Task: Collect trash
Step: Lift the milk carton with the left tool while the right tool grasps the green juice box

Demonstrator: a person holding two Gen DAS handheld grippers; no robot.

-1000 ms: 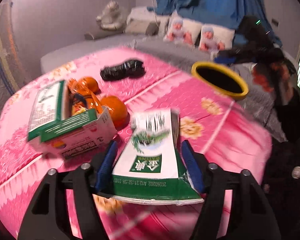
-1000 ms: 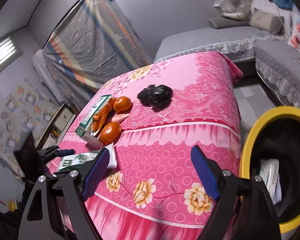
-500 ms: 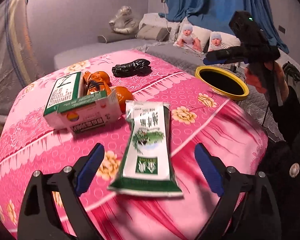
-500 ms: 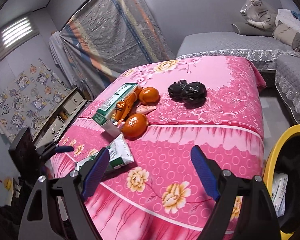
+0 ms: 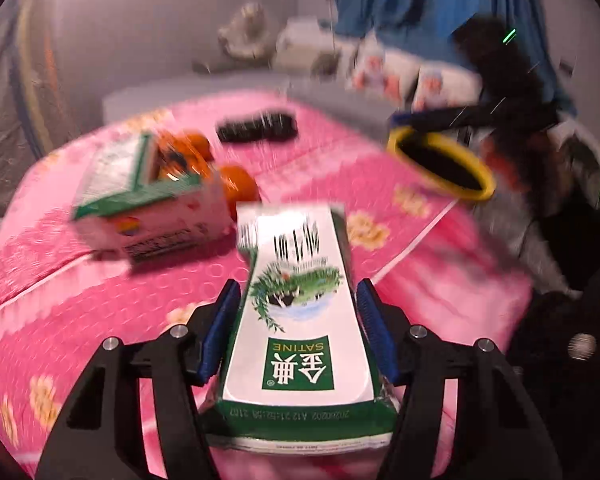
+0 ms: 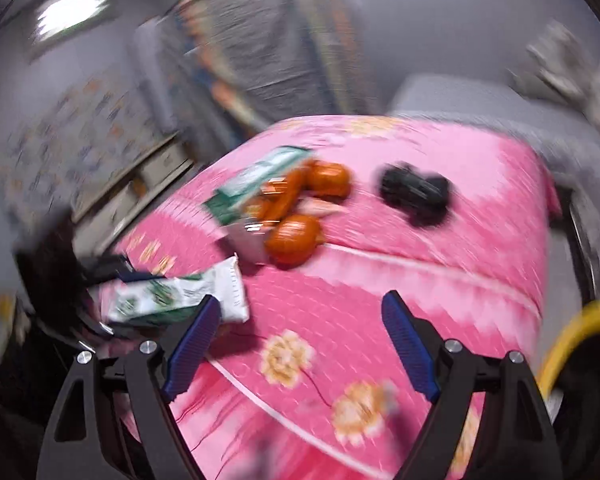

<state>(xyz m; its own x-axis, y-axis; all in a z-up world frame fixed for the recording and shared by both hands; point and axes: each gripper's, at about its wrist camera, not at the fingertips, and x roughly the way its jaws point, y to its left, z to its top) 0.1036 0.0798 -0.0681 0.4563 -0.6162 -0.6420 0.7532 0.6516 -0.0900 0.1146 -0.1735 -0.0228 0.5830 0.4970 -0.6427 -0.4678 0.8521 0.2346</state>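
pink floral tablecloth [image 5: 76,288] covers the table, shown in both wrist views, both blurred. beyond its far right edge in the left wrist view is the yellow-rimmed bin [image 5: 440,164], black inside; in the right wrist view only an arc of its rim [image 6: 572,328] shows at the lower right.

on the cloth, a green-and-white carton box [image 5: 148,204] lies on its side with orange wrappers [image 5: 236,184] bunched against it. well apart, toward the far edge, is a crumpled black bag [image 5: 256,130].

the left gripper [image 5: 298,312] has just been closing, and its blue pads [image 5: 224,320] now press on both long sides of a flattened green-and-white milk pack [image 5: 300,320], the printed face up; the pack is clasped at the near edge of the table, close to the carton box. the right wrist view shows the same pack [image 6: 172,300] sticking out from that gripper at the left.

the right gripper [image 6: 300,344] hangs over the near part of the cloth with its jaws wide apart and nothing between them; the bin rim is to its right.
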